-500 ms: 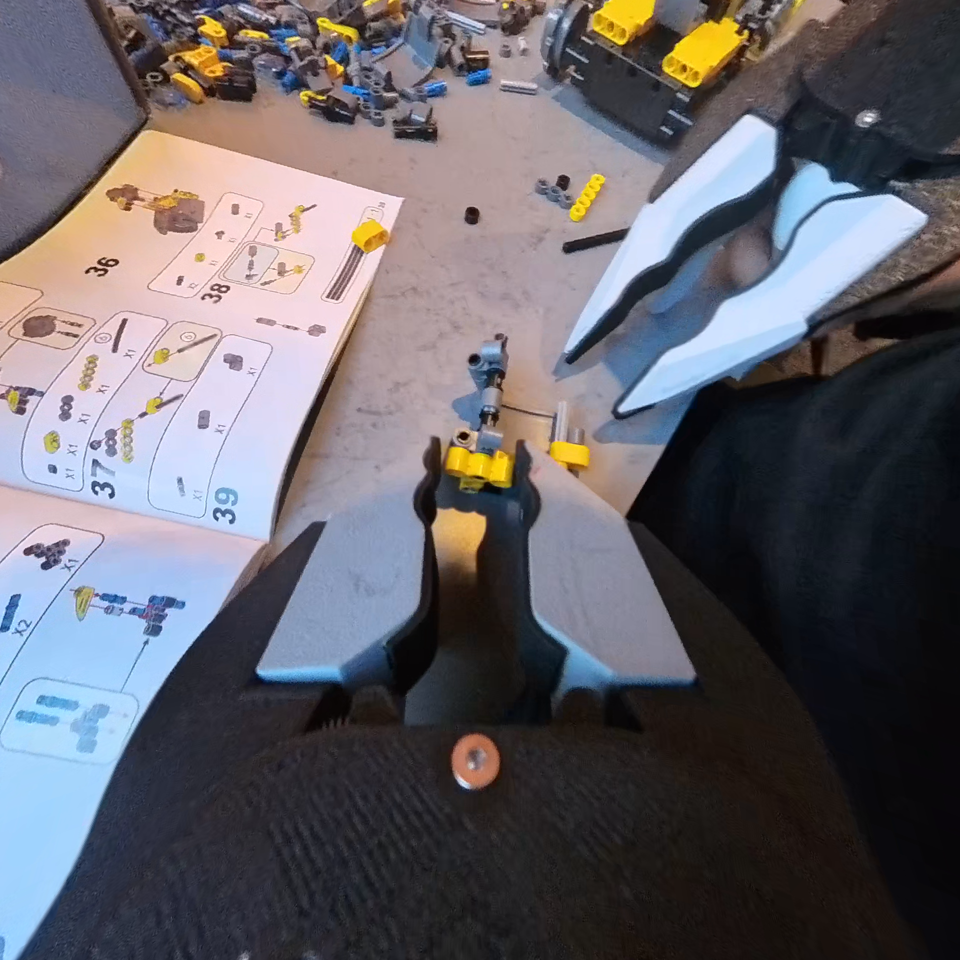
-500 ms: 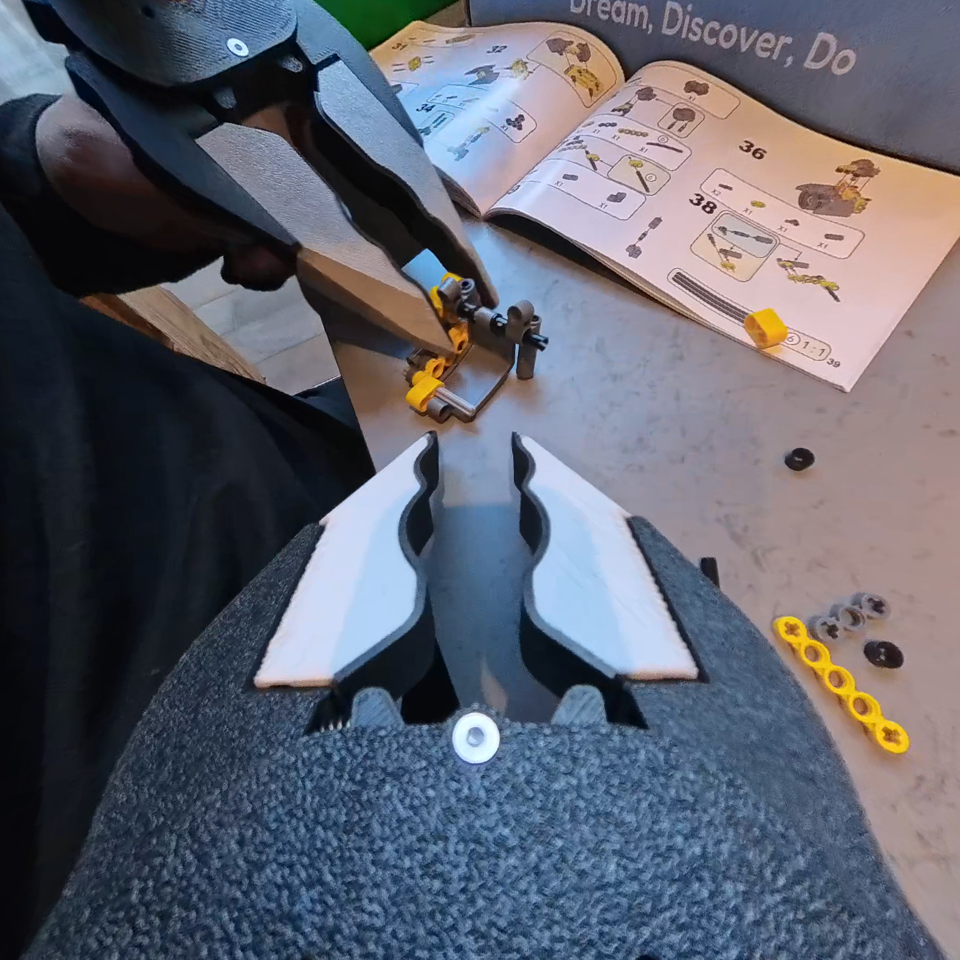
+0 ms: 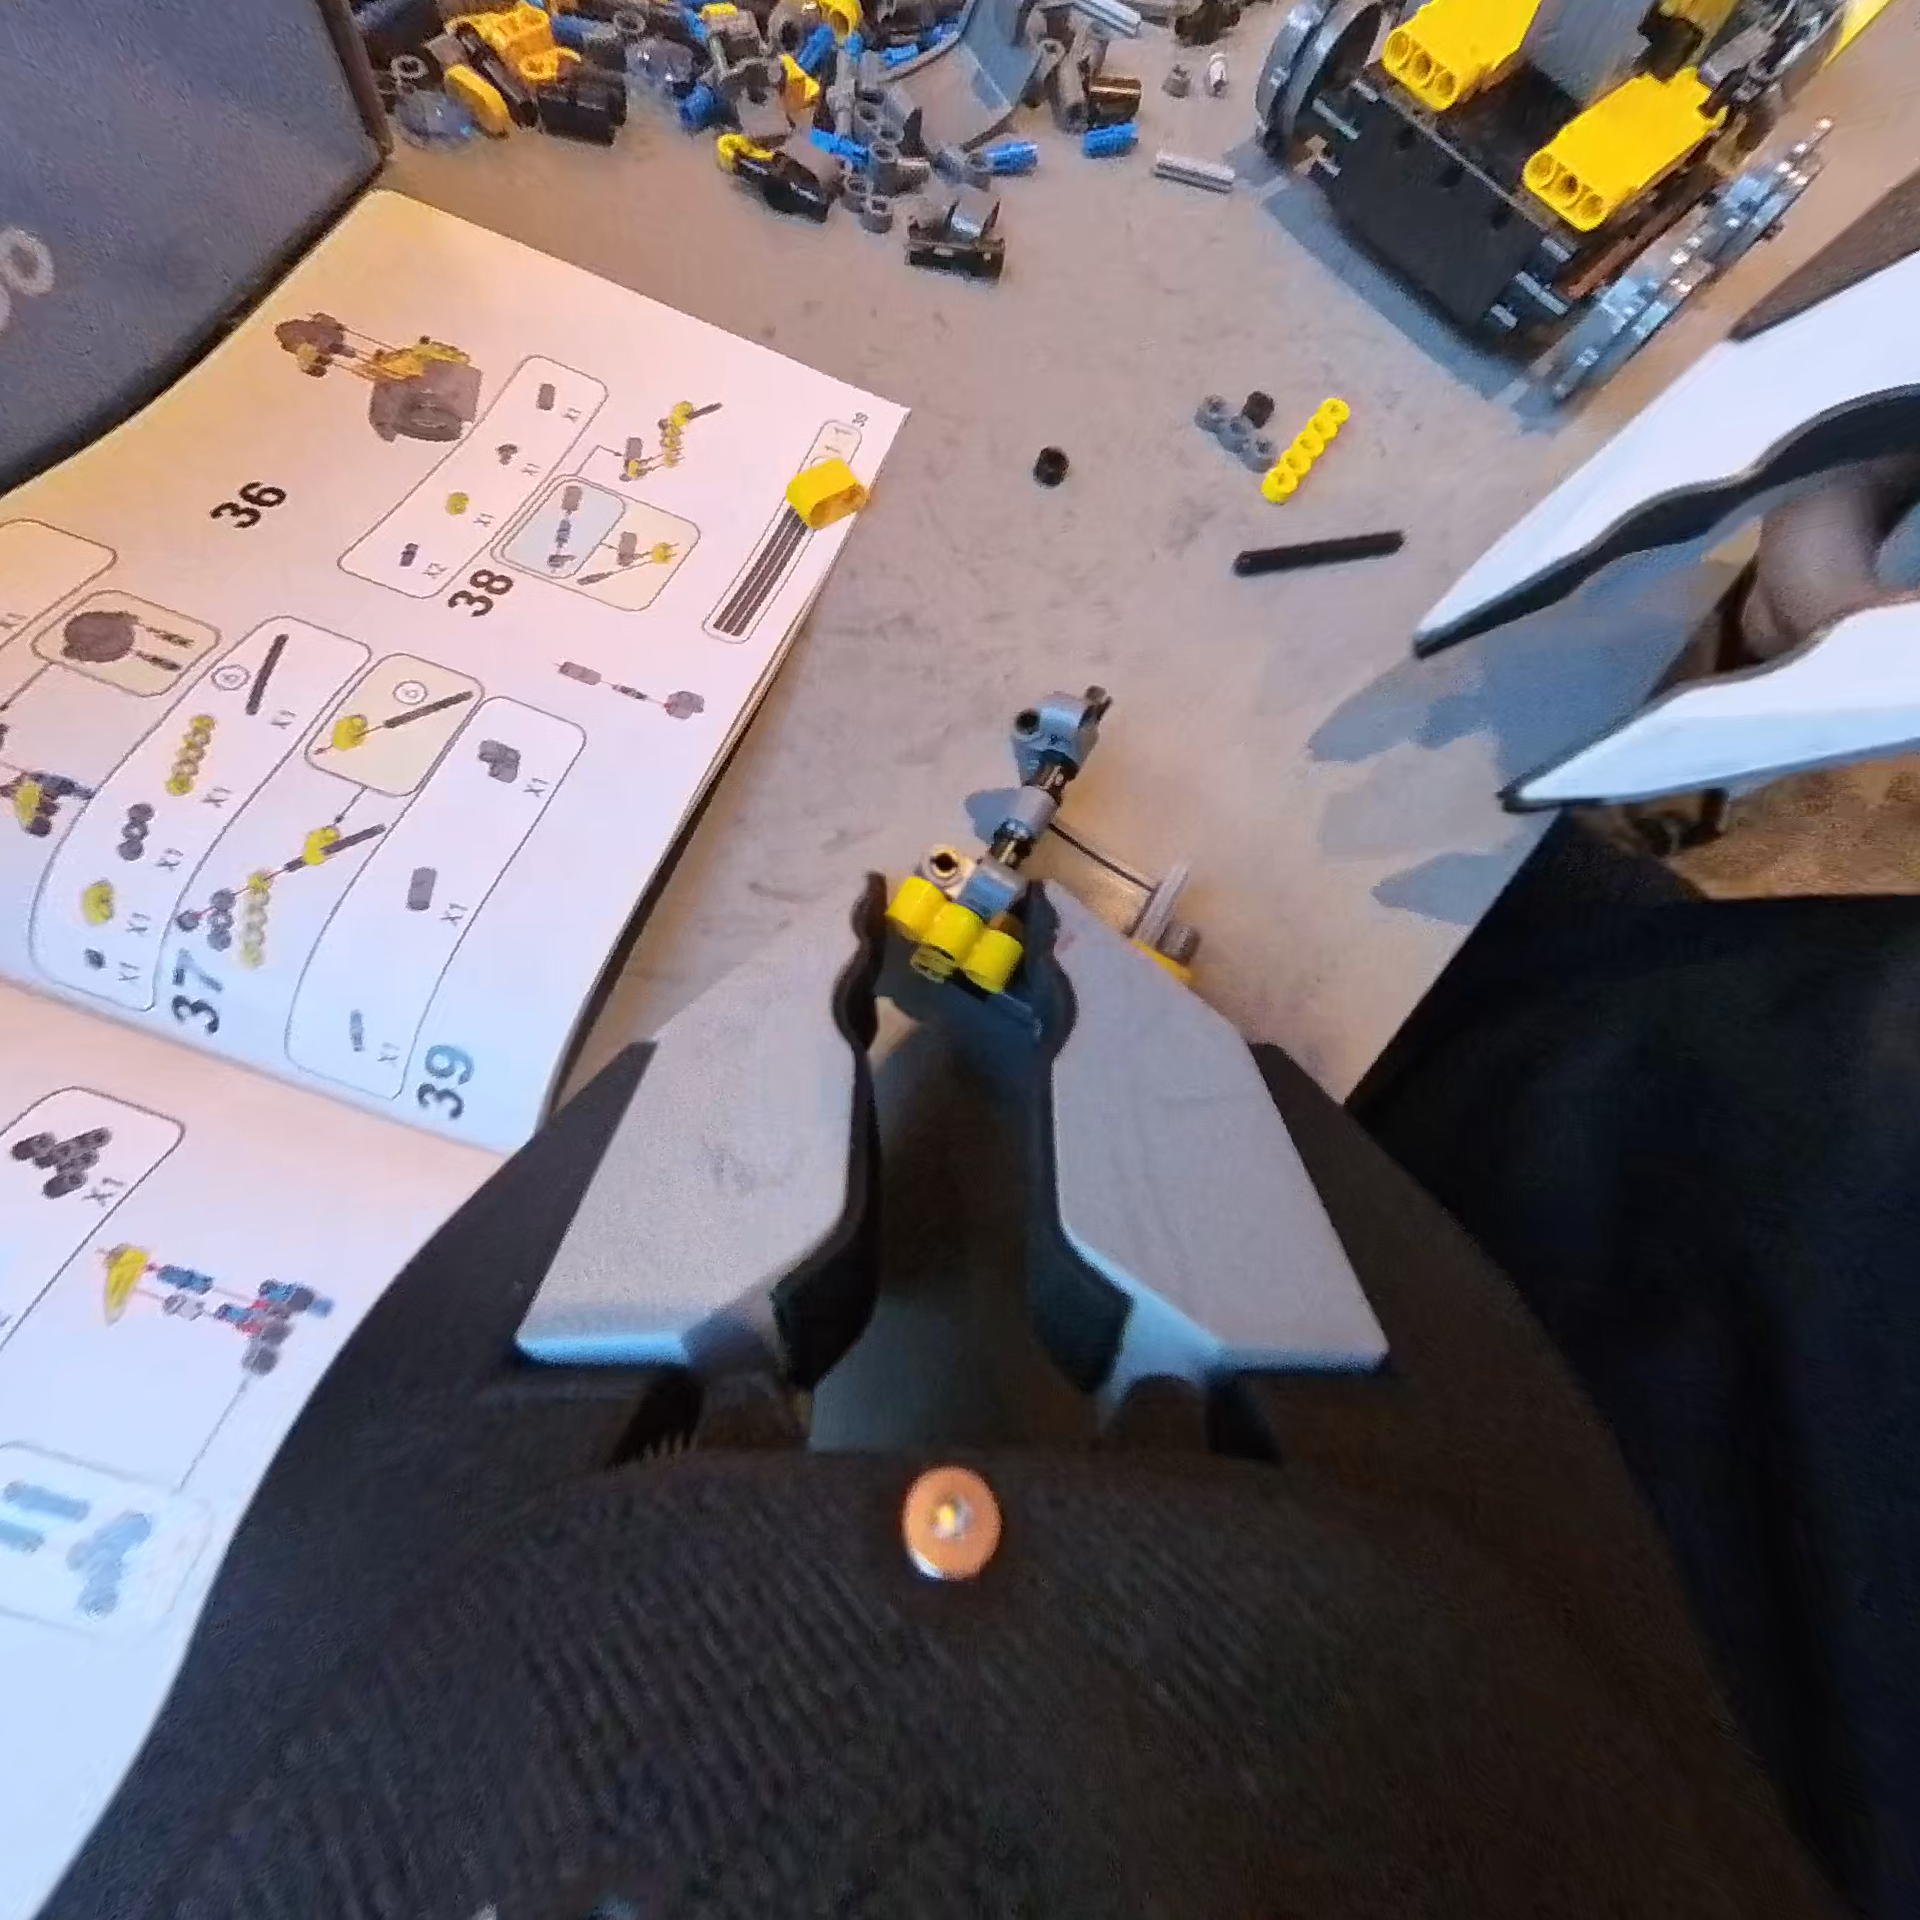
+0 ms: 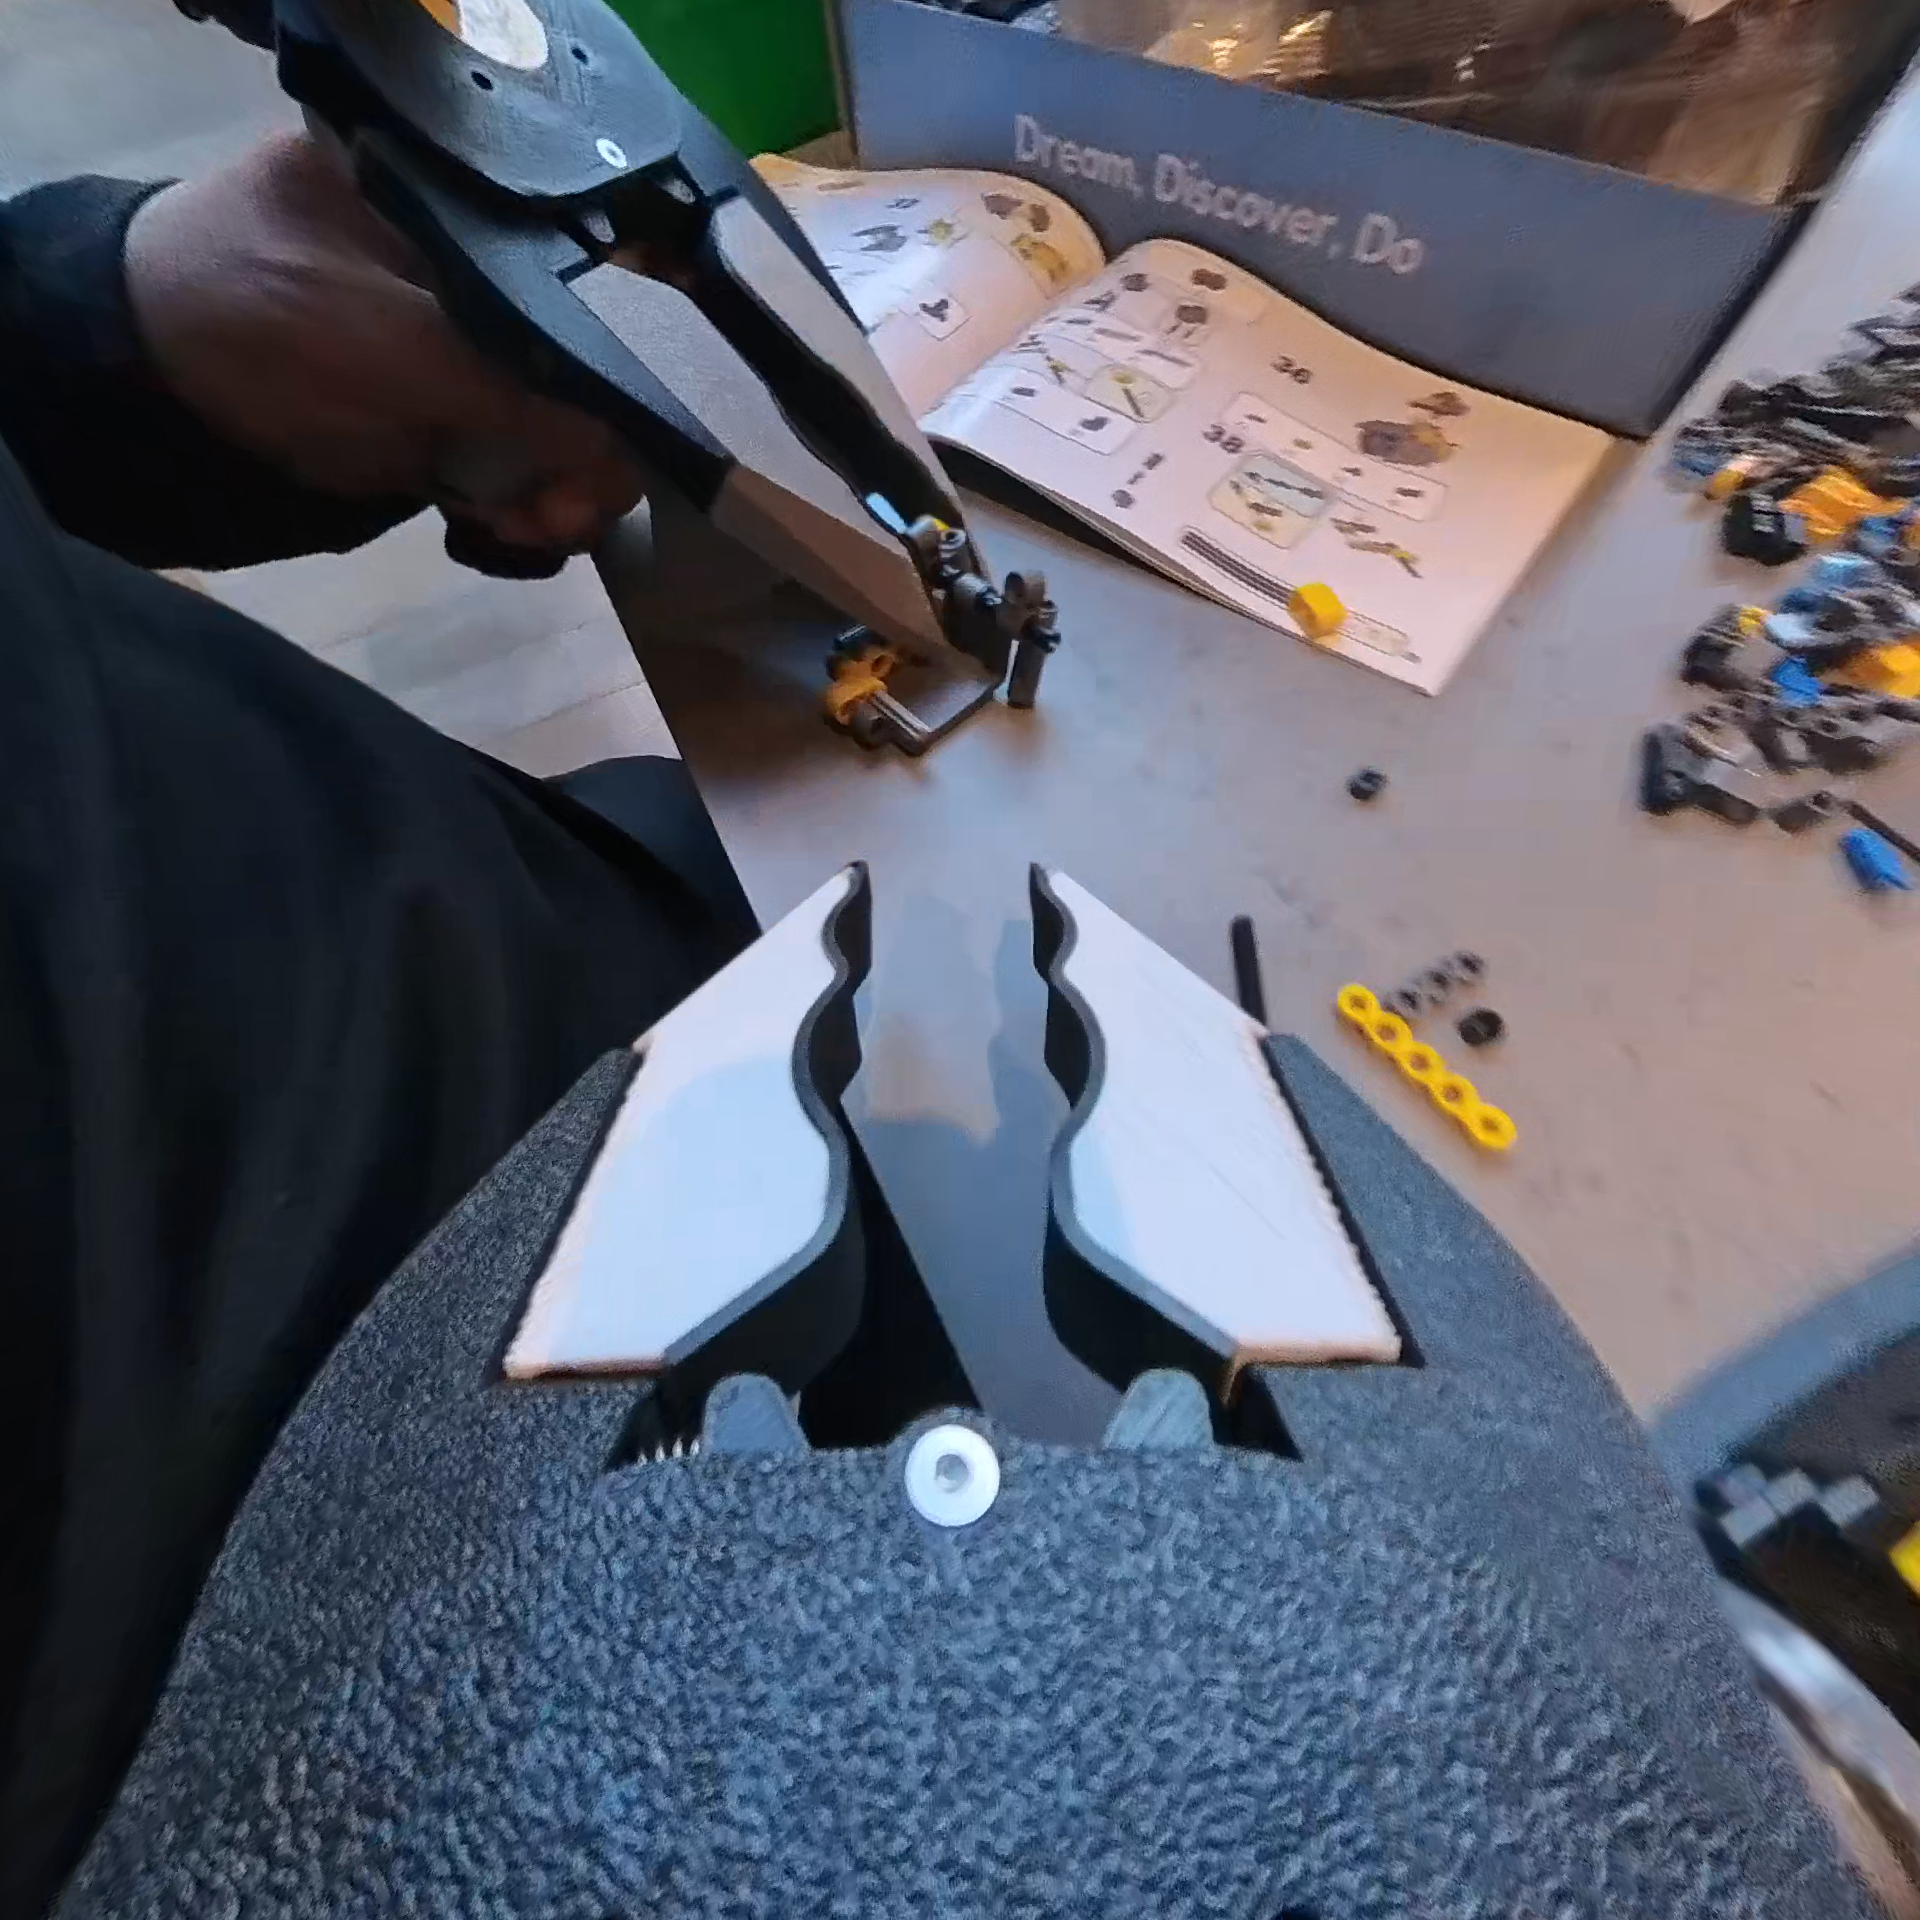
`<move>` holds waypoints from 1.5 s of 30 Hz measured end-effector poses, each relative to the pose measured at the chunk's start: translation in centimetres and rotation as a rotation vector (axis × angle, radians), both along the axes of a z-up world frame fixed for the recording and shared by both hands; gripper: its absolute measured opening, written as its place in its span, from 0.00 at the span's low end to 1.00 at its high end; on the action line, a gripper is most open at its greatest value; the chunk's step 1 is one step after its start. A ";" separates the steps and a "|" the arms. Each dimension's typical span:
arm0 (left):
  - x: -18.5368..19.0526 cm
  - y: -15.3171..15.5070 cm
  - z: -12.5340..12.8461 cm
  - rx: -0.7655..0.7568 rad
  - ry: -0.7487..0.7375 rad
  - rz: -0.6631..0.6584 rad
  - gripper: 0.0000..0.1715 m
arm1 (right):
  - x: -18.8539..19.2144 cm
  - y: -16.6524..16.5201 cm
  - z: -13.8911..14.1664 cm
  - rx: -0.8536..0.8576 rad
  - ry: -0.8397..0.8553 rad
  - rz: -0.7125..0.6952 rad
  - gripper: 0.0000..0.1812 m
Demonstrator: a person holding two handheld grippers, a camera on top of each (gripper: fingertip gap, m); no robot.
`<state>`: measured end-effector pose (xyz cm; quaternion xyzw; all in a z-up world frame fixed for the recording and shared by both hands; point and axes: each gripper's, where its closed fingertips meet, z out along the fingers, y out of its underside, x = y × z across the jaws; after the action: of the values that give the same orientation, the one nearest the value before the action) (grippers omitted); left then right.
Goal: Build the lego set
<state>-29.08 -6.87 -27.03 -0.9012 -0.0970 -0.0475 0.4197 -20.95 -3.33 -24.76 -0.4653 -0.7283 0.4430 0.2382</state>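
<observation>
My left gripper [image 3: 951, 914] is shut on a small yellow-and-grey brick assembly [image 3: 961, 930]. Its grey axle and connector [image 3: 1049, 738] stick out ahead over the grey table. The same assembly shows in the right wrist view [image 4: 966, 644], pinched at the left gripper's tips [image 4: 925, 613], with a thin wire and a yellow piece [image 4: 857, 696] resting on the table. My right gripper [image 4: 948, 894] is open and empty, a short way back from the assembly. It shows at the right edge of the left wrist view [image 3: 1683, 644].
An open instruction booklet [image 3: 436, 644] lies at the left with a yellow bush [image 3: 826, 488] on it. A yellow beam [image 4: 1423, 1081], grey and black bushes [image 4: 1439, 987] and a black axle [image 4: 1247, 961] lie loose. A pile of parts [image 3: 790, 114] and a black-and-yellow model [image 3: 1507, 166] stand at the back. A person's dark sleeve [image 4: 312, 935] covers the near edge. The tips of one gripper are about 10 centimeters away from the tips of the other.
My right gripper has pulled back and to the right, away from the assembly. The left gripper still holds the assembly and has tilted a little.
</observation>
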 end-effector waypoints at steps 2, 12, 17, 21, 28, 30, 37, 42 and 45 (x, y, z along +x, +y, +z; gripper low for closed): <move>0.3 0.5 0.0 -0.006 0.016 -0.012 0.15 | 1.2 1.4 1.3 0.012 0.046 -0.023 0.14; 0.9 0.7 0.2 0.044 0.055 -0.062 0.19 | 3.8 33.4 8.8 0.535 -0.108 -0.411 0.03; 1.2 0.7 0.5 0.071 0.059 -0.077 0.18 | -1.3 42.8 1.7 0.568 -0.424 -0.271 0.09; 1.3 0.7 0.9 0.109 0.053 -0.082 0.16 | -4.0 45.2 -2.7 0.568 -0.571 -0.194 0.12; 1.3 0.7 1.3 0.142 0.027 -0.088 0.11 | -5.1 43.9 -3.8 0.468 -0.622 -0.120 0.01; 0.9 0.7 1.2 0.131 0.001 -0.057 0.11 | -5.1 43.9 -2.7 0.471 -0.600 -0.155 0.06; -0.5 0.9 1.0 0.124 -0.099 0.043 0.11 | -3.9 41.7 3.6 0.443 -0.462 -0.321 0.12; -2.2 0.5 1.1 0.132 -0.120 0.195 0.11 | -2.4 27.6 8.6 0.281 -0.224 -0.206 0.11; -1.3 0.6 1.3 0.151 -0.124 0.185 0.13 | 0.4 18.0 6.3 0.252 -0.239 -0.061 0.08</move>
<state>-30.35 -6.27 -25.68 -0.8497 -0.2016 -0.0714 0.4820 -20.52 14.72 -18.47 -0.5032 -0.7868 0.2819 0.2197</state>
